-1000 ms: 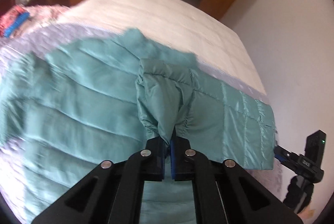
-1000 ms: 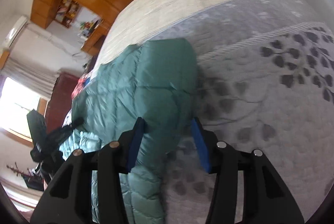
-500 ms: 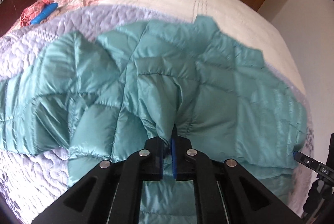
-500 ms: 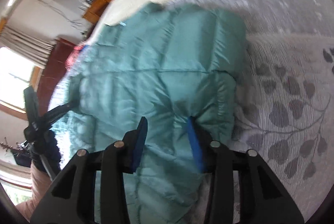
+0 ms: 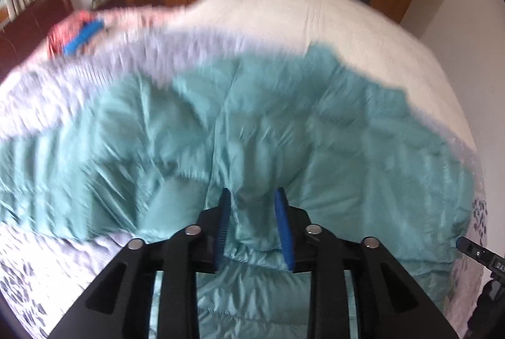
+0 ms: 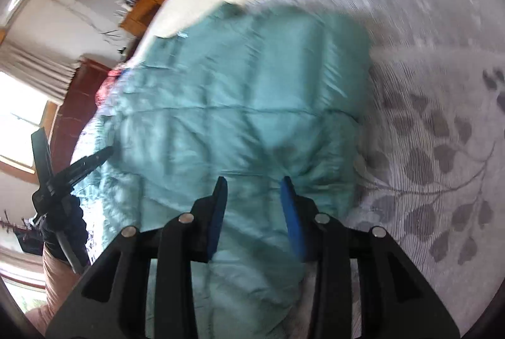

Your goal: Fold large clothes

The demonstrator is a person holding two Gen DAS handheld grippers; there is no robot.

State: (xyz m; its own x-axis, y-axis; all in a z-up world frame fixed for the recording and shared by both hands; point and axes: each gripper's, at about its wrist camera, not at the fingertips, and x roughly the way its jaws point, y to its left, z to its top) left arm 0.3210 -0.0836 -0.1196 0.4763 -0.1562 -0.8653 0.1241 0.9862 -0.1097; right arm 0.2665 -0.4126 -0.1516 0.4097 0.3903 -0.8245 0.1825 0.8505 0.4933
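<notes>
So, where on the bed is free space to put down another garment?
Free: the cream bedspread beyond the teal quilted jacket, and the grey leaf-patterned blanket beside it. Crowded: the far corner with the red-and-blue bundle.

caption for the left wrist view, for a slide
Left gripper, jaws just opened around a fold of the teal puffer jacket on the bed.

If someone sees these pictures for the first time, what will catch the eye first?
A big teal puffy jacket spread across the bed fills both views. The left gripper, blue-padded, sits over its near edge, jaws just opened, fabric between them. A grey leaf-print cover lies beside the jacket.
</notes>
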